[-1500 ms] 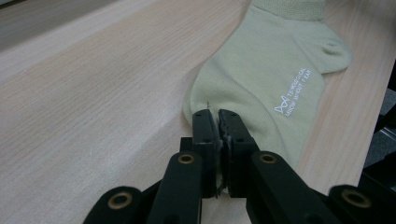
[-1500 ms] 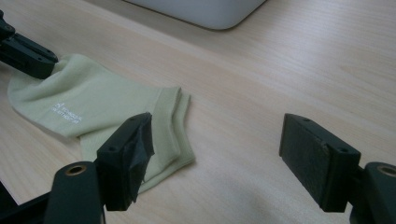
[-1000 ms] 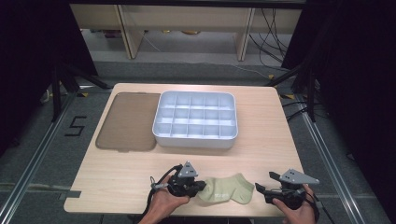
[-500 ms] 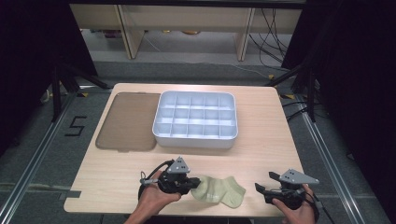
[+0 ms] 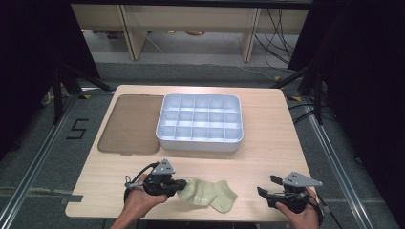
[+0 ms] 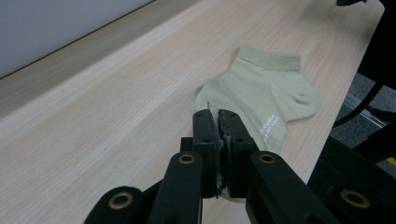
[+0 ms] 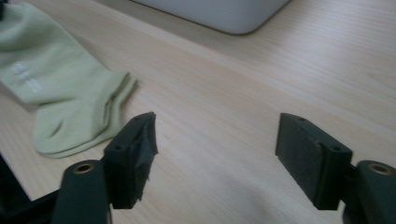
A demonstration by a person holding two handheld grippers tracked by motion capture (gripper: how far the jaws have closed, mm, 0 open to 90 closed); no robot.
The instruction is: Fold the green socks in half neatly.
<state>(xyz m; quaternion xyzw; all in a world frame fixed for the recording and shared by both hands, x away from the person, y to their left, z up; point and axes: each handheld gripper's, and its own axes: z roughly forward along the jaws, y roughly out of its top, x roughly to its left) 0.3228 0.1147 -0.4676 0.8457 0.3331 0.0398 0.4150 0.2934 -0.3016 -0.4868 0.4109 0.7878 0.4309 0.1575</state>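
A pale green ankle sock (image 5: pixel 210 194) lies flat near the table's front edge, toe end at the left and cuff to the right. My left gripper (image 5: pixel 180 185) is shut on its toe end; in the left gripper view the jaws (image 6: pixel 217 116) pinch the fabric and the sock (image 6: pixel 261 93) stretches away beyond them. My right gripper (image 5: pixel 267 185) rests at the front right, apart from the sock's cuff. It stands open (image 7: pixel 215 140) over bare wood, its jaws have just been closing a little, and nothing is between them. The sock (image 7: pixel 51 88) lies to its left.
A white tray (image 5: pixel 198 144) divided into several compartments stands at the table's middle back. A brown translucent lid (image 5: pixel 129 124) lies flat to its left. The wooden table (image 5: pixel 267 143) has its front edge just below both hands.
My left gripper has moved left along the front edge, dragging the sock with it. The right hand has stayed in place.
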